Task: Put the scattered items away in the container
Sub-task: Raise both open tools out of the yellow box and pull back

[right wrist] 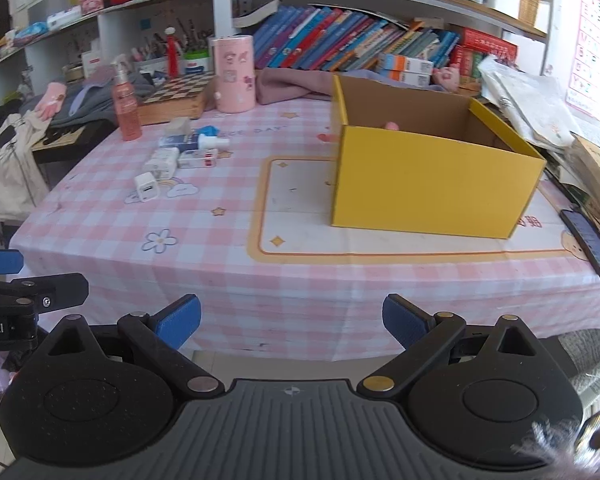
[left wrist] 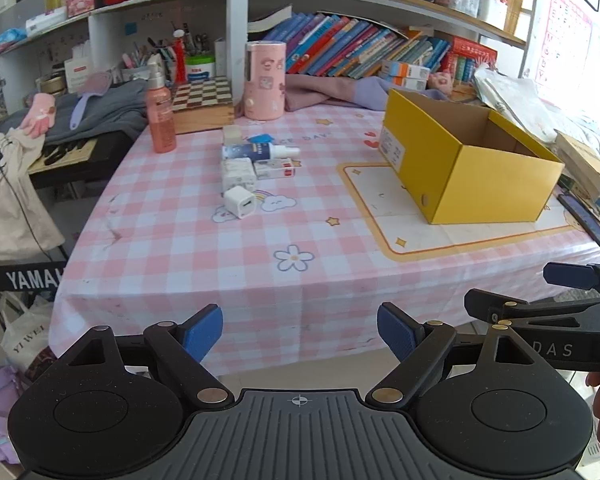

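Tongs: left tongs (left wrist: 300, 330) and right tongs (right wrist: 292, 322) are both spread and empty, short of the counter (left wrist: 180, 264) edge. Scattered items, including the white charger (left wrist: 240, 202), cluster at 11 o'clock; the yellow box (left wrist: 472, 172) stands open-topped at 1 o'clock, ready for loading.

The floor of the yellow box (right wrist: 432, 184) is hidden by its front wall. Print on the small white packets (left wrist: 276, 169) cannot be read. The phone (right wrist: 590, 242) is partly covered by papers.
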Demonstrator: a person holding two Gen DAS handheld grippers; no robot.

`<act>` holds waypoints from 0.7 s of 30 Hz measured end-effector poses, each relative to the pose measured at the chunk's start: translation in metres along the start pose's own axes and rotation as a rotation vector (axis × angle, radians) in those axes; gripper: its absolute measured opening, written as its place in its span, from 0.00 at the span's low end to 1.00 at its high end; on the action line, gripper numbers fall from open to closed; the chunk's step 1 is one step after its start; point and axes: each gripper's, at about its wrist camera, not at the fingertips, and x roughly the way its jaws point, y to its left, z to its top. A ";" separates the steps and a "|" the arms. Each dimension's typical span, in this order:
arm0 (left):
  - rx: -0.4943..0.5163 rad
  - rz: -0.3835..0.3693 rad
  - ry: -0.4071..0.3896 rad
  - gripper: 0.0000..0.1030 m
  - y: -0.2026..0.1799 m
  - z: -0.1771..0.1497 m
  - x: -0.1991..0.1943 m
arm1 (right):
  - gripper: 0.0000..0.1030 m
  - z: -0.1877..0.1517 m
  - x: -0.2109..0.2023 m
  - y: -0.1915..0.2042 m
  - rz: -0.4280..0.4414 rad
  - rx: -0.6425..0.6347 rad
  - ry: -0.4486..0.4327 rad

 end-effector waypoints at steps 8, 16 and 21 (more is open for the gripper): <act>-0.039 0.029 -0.003 0.84 0.013 0.002 -0.001 | 0.95 0.006 0.005 0.013 0.050 -0.041 0.013; -0.073 0.040 -0.006 0.84 0.022 0.002 0.003 | 0.79 0.013 0.012 0.022 0.119 -0.082 0.005; -0.095 0.047 -0.014 0.84 0.028 0.008 0.009 | 0.75 0.022 0.024 0.026 0.140 -0.103 0.006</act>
